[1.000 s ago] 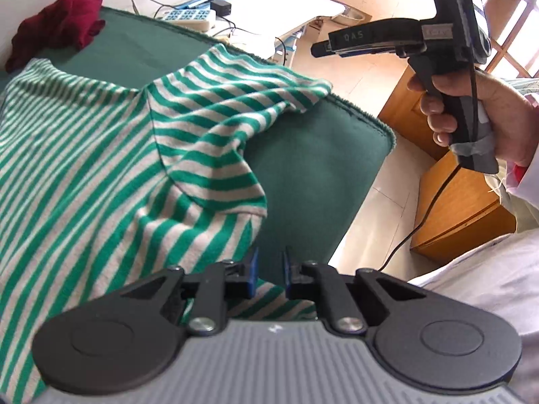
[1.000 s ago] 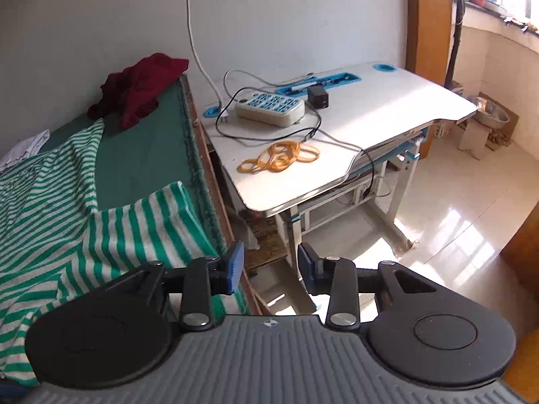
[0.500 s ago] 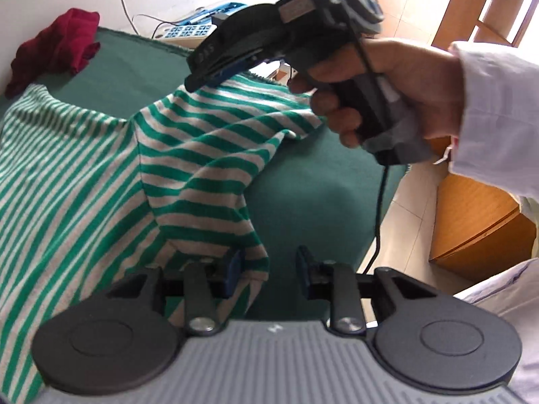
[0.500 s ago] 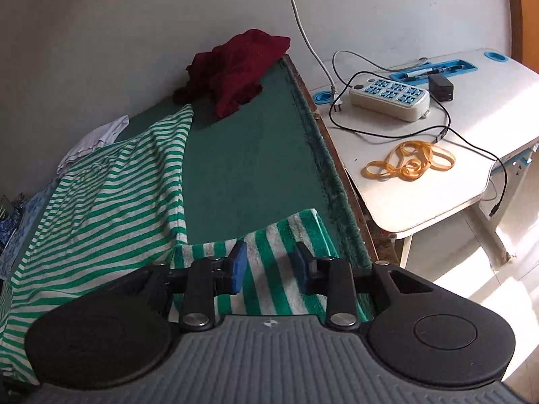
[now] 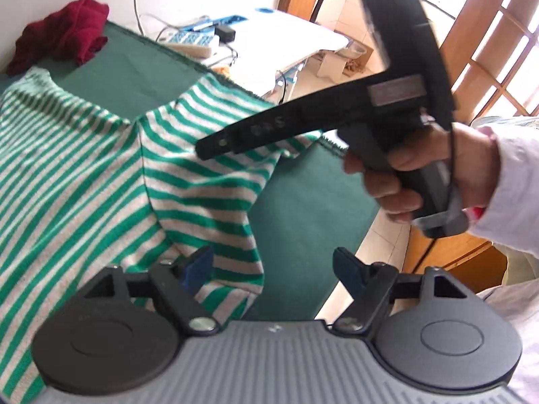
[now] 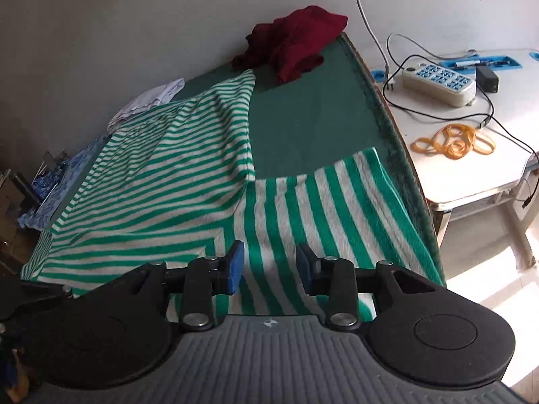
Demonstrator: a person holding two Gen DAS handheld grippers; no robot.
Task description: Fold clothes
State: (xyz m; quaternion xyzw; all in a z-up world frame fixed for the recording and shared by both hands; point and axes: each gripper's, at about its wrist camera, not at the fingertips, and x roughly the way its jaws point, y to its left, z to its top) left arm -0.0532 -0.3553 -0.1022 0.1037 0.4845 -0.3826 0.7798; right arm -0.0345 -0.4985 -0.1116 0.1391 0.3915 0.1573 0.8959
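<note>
A green-and-white striped shirt (image 5: 84, 168) lies spread on a dark green cover (image 5: 303, 208). One sleeve (image 5: 202, 175) reaches toward the cover's right edge. My left gripper (image 5: 273, 267) hovers low over the shirt's lower edge beside that sleeve; its jaws are opening and stand wide, with nothing pressed between them. A hand holds my right gripper (image 5: 209, 143) over the sleeve, pointing left. In the right wrist view the right gripper (image 6: 269, 266) hangs just above the sleeve (image 6: 320, 208), its jaws opening and clear of the cloth. The shirt body (image 6: 168, 175) stretches away to the left.
A dark red garment (image 6: 296, 40) is bunched at the cover's far end. A white desk (image 6: 471, 175) with a power strip (image 6: 438, 82), cables and orange bands (image 6: 454, 141) stands along the right edge. White and blue cloths (image 6: 148, 99) lie far left. A wooden cabinet (image 5: 448, 269) stands on the floor.
The left jaws went from nearly shut to wide apart. The right gripper swung in from the right over the sleeve and tipped down toward the shirt.
</note>
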